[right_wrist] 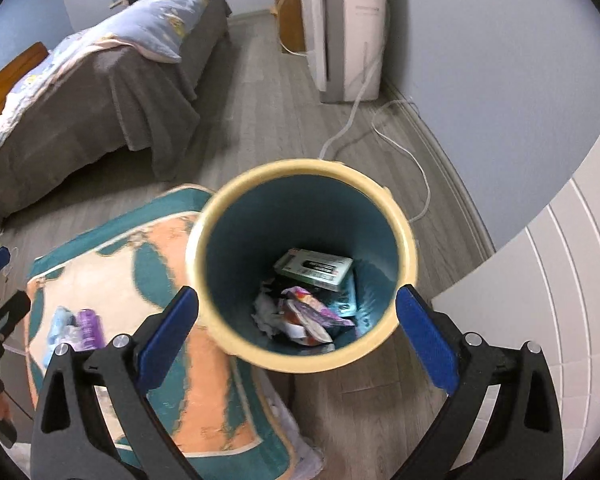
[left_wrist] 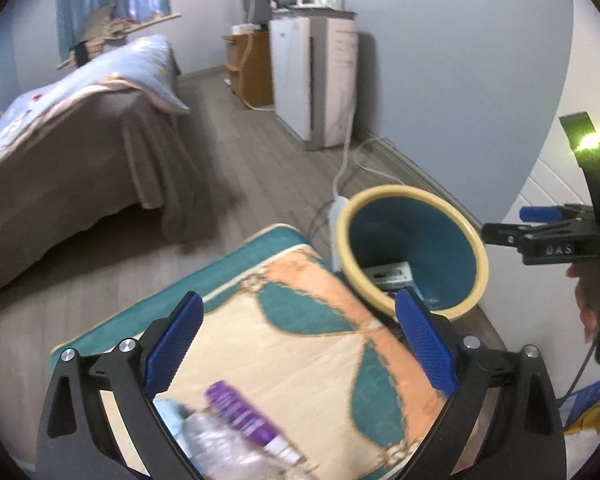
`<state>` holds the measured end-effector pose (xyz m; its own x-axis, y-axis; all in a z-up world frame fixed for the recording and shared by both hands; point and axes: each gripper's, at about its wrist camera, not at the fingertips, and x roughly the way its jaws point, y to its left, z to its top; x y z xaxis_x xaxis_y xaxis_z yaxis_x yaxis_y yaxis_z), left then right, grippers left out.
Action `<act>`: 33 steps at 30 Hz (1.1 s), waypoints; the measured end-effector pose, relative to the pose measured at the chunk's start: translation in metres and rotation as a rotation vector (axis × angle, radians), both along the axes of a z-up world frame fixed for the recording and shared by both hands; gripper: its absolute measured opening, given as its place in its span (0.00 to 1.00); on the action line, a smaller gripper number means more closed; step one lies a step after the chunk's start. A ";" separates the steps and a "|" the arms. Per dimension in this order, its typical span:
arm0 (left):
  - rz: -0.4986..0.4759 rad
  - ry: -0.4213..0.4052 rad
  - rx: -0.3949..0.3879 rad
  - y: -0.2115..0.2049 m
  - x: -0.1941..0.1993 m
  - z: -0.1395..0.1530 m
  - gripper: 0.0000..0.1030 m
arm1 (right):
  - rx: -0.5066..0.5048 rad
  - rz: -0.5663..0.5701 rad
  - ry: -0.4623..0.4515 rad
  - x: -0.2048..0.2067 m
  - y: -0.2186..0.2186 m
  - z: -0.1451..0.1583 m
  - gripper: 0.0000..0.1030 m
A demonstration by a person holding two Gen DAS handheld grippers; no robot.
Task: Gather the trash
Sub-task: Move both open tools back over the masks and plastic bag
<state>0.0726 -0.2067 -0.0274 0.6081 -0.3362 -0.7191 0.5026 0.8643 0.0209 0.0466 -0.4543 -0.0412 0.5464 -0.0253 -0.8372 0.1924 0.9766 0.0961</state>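
Through my left wrist camera, my left gripper [left_wrist: 296, 344] hangs spread and empty above the patterned teal-and-peach cushion [left_wrist: 300, 344], lined up on the crumpled clear plastic bottle with a purple label [left_wrist: 236, 428], blurred, possibly resting on a pale blue wrapper.

Through my right wrist camera, my right gripper [right_wrist: 298, 340] is spread wide and empty over the teal bin with a cream rim [right_wrist: 236, 344], beside the cushion; a green box [right_wrist: 314, 270] and crumpled wrappers [right_wrist: 300, 316] lie inside.
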 end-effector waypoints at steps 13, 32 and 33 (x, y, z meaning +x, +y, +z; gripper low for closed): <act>0.253 -0.056 0.007 0.134 -0.026 0.045 0.94 | -0.002 0.182 -0.039 0.006 0.124 0.036 0.94; 0.432 -0.025 0.032 0.231 -0.054 0.005 0.95 | -0.048 0.226 -0.037 0.026 0.269 -0.009 0.94; 0.439 -0.024 0.034 0.234 -0.055 0.002 0.95 | -0.056 0.230 -0.032 0.024 0.271 -0.016 0.94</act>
